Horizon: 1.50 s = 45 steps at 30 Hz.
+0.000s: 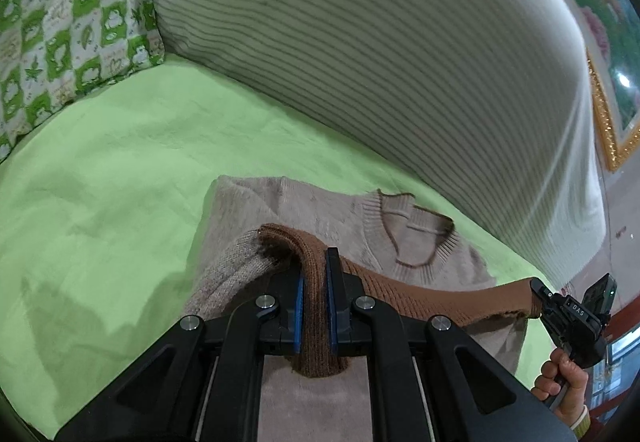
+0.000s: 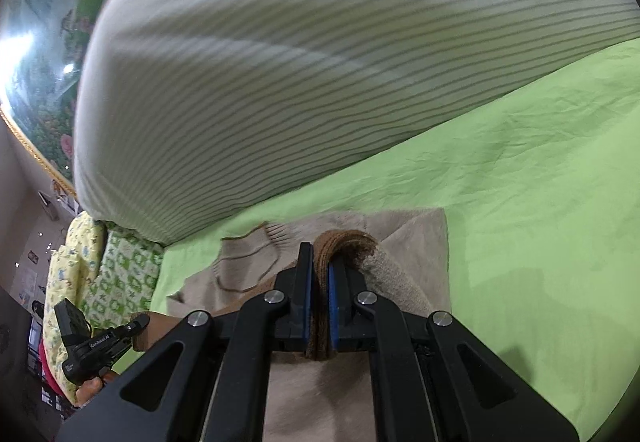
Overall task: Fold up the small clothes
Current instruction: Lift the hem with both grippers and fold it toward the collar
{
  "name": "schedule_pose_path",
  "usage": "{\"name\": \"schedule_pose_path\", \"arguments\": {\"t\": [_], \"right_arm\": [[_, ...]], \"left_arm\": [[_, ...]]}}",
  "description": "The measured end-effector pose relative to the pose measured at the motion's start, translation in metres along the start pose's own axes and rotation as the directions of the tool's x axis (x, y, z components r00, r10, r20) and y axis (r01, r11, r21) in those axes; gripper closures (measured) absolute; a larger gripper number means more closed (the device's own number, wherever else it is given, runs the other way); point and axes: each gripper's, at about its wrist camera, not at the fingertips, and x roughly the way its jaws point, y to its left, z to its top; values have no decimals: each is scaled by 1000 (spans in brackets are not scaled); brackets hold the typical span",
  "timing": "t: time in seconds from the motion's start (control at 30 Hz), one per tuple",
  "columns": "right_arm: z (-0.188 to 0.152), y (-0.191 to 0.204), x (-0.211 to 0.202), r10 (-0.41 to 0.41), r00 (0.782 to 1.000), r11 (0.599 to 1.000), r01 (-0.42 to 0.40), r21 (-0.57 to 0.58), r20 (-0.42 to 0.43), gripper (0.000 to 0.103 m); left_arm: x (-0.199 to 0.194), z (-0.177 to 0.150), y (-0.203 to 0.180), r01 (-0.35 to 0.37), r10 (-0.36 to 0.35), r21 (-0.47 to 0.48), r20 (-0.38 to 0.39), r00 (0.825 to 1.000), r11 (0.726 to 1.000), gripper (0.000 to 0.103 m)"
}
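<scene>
The beige sweater (image 1: 288, 209) is lain on the green sheet (image 1: 120, 161), its brown hem (image 1: 400, 294) clamped by the left gripper (image 1: 315, 282) and right gripper (image 2: 320, 274); the hem can be slipped if pulled unevenly.

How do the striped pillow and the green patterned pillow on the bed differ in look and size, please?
The striped pillow is white with thin dark lines, while the green patterned pillow carries green and white squares with small motifs. The striped pillow is far larger, running along the back of the green sheet; the patterned one sits at its end, by the corner. Both stand propped up behind the beige sweater.
</scene>
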Motion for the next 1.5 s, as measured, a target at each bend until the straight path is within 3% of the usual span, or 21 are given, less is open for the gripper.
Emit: {"name": "schedule_pose_path", "arguments": {"t": [0.3,0.43,0.53,0.6,0.63,0.8,1.0,1.2,1.37,1.43,1.5], "right_arm": [[9,-22,40,-22,999,999,23,30,-47,94],[11,-26,55,-78,993,996,80,28,-86,88],[14,-23,46,-89,994,996,89,4,-59,68],[16,-19,34,-99,995,995,98,-11,-18,49],[17,-19,28,-94,996,995,94,-13,-2,49],[15,-10,1,-60,998,998,61,-27,15,49],[-15,17,-22,-9,999,993,5,-116,-31,49],[-59,54,-17,44,985,958,-88,-271,-165,49],[-88,65,1,134,947,930,-222,-293,-293,49],[-101,70,12,137,928,913,-254,-319,-347,63],[-113,75,24,111,911,901,-261,-348,-397,84]], "left_arm": [[56,13,11,-80,78,-30,-52,996,996,94],[66,12,15,-102,98,-48,-79,992,994,84],[53,12,6,-105,104,-17,-46,993,994,64],[39,12,-1,-137,137,26,-8,991,990,50],[33,12,-4,-147,147,37,7,989,988,47],[11,4,-19,-124,123,111,12,992,986,47],[-3,-37,-50,-22,41,252,-70,997,968,47],[4,-92,-86,107,-20,409,-211,977,906,47],[20,-125,-112,197,-42,509,-299,953,838,47],[29,-133,-116,194,-20,544,-308,951,817,47],[42,-134,-115,184,-1,549,-317,948,815,47]]}}
